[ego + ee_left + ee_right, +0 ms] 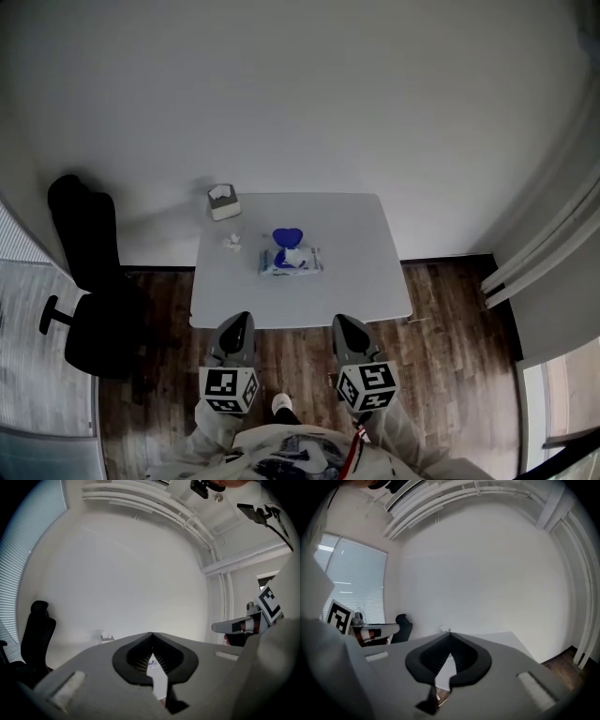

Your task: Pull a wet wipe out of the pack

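The wet wipe pack (291, 261) lies flat near the middle of the white table (366, 262), its blue lid (288, 236) flipped up at the far end. Both grippers hang short of the table's near edge, over the wooden floor, and point at the table. My left gripper (238, 319) is shut with nothing in it, its jaws meeting at the tip (151, 633). My right gripper (344, 321) is also shut and empty (449, 633). Each gripper shows in the other's view, the right gripper (234, 626) and the left gripper (377, 631).
A small white tissue box (223, 202) stands at the table's far left corner, with a crumpled white wipe (232, 243) in front of it. A black office chair (89, 281) stands left of the table. White walls close the room behind and to the right.
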The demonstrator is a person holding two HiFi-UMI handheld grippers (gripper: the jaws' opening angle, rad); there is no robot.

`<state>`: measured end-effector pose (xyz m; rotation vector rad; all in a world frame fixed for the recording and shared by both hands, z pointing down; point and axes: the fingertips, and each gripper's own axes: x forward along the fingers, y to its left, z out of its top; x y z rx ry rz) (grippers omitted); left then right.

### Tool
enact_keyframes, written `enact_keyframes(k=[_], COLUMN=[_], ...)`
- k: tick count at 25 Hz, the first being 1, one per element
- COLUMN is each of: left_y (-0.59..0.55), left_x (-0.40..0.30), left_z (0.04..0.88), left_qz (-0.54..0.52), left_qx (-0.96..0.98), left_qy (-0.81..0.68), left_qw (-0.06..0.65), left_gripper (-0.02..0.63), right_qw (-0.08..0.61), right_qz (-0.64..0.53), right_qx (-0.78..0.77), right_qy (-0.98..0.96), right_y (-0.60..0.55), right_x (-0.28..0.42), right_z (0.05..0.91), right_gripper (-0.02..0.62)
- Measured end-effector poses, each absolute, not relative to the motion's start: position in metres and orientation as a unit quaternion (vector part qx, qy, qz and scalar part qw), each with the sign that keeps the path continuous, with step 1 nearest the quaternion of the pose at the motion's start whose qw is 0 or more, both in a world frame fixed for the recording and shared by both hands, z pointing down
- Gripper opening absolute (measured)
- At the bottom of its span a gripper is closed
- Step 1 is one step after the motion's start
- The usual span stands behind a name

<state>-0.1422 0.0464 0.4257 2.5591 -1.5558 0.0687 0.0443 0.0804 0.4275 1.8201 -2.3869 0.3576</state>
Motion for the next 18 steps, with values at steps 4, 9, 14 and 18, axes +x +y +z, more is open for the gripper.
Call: enact_keyframes(k=[4, 9, 14, 18], left_y=[0.019, -0.007, -0.035, -0.049], left_x=[-0.146, -0.155, -0.171, -0.165], left_z=[0.425, 0.431, 0.434, 0.434], left_qz=[0.021, 0.027, 0.027, 0.026], left_qx=[0.857, 0.862, 0.858, 0.861], left_qy=[-0.511, -0.501, -0.508, -0.503], left_qw=[0.068, 0.069, 0.076, 0.076], left_gripper=[0.005, 0.005, 0.005, 0.005], right_qw=[0.063, 0.062, 0.067, 0.073], right_qz=[0.125, 0.124, 0.125, 0.135], right_qx=[0.611, 0.623, 0.622, 0.626], right_qy=[-0.779, -0.769, -0.77, -0.764], right_y=[0.052, 0.025, 0.005, -0.011], right_x=[0.042, 0.037, 0.027, 0.034], right_z=[0.432, 0.43, 0.433, 0.44], right_gripper=[0.005, 0.006, 0.006, 0.006])
